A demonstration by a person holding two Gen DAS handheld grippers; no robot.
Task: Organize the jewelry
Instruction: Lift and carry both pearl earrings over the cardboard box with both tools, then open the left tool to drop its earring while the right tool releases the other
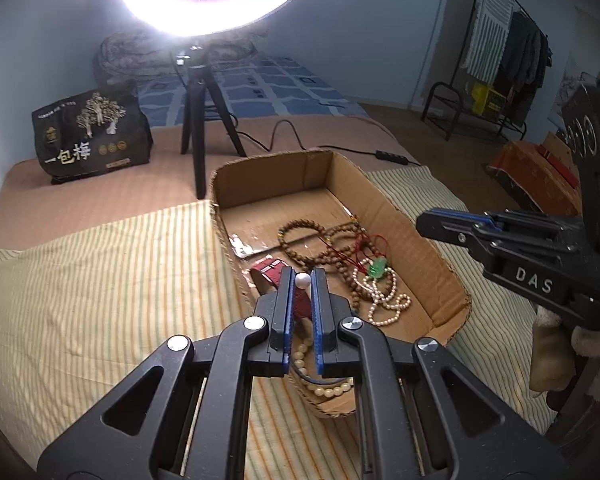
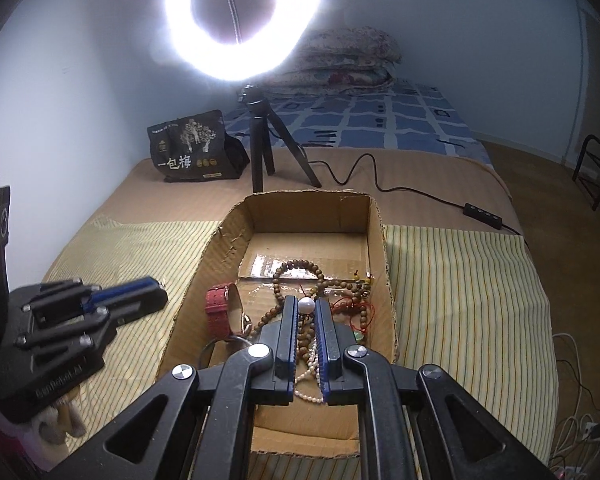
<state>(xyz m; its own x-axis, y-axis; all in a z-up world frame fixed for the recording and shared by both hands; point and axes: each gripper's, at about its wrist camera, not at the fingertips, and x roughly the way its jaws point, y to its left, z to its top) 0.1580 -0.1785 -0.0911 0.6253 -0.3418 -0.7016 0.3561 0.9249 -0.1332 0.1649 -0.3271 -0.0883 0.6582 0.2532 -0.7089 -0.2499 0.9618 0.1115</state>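
The jewelry is piled in one cardboard box (image 2: 387, 264) on the bed. Nothing looks sorted yet, so most of the work is left. One red watch (image 2: 217, 309), one pearl string (image 1: 388, 300), one green pendant (image 1: 377, 268) and some brown bead strings (image 2: 296, 276) are seen. A small white ball is seen between the nearly closed fingers of each hand-held gripper, left (image 1: 302, 280) and right (image 2: 307, 306); a real pinch cannot be told.

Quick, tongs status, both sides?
Left tongs: shut to a narrow slit, no jewelry gripped.
Right tongs: shut to a narrow slit, no jewelry gripped.
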